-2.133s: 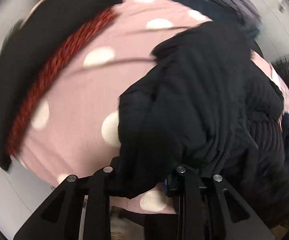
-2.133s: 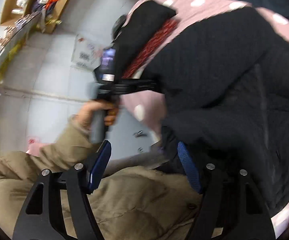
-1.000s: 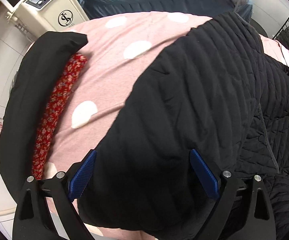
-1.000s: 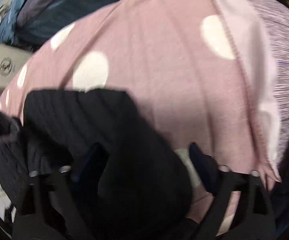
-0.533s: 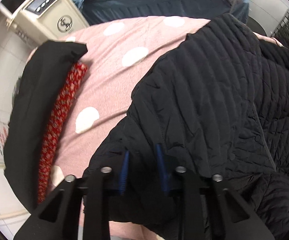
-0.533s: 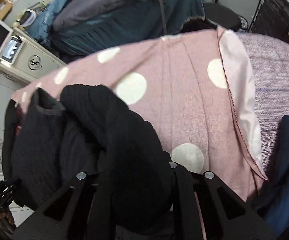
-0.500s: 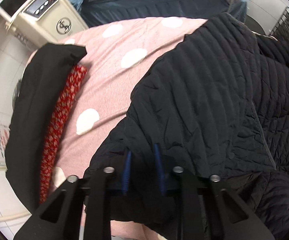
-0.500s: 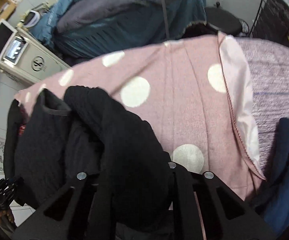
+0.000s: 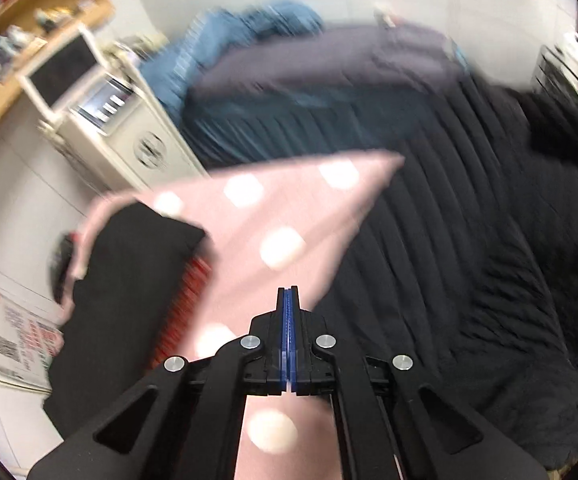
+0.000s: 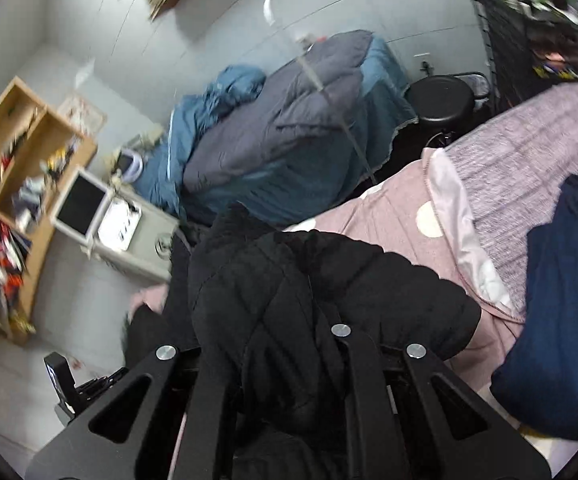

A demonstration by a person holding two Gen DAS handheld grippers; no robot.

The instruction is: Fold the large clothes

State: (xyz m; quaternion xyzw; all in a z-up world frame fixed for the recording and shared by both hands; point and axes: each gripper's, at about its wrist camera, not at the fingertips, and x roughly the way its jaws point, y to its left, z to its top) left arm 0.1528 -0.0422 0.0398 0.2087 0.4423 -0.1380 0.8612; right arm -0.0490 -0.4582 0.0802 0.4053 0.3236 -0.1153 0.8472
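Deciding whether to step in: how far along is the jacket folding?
Done: nothing folded; the black jacket is a crumpled heap on the pink dotted blanket. In hand: the right gripper is shut on a bunch of it. The left gripper is shut with nothing between its pads. Left: probably regrip with the left, spread the jacket flat, then fold.

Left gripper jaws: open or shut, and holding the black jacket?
Shut, holding nothing. The left gripper has its blue pads pressed flat together with no fabric between them; the black jacket lies clear, beyond and to the right.
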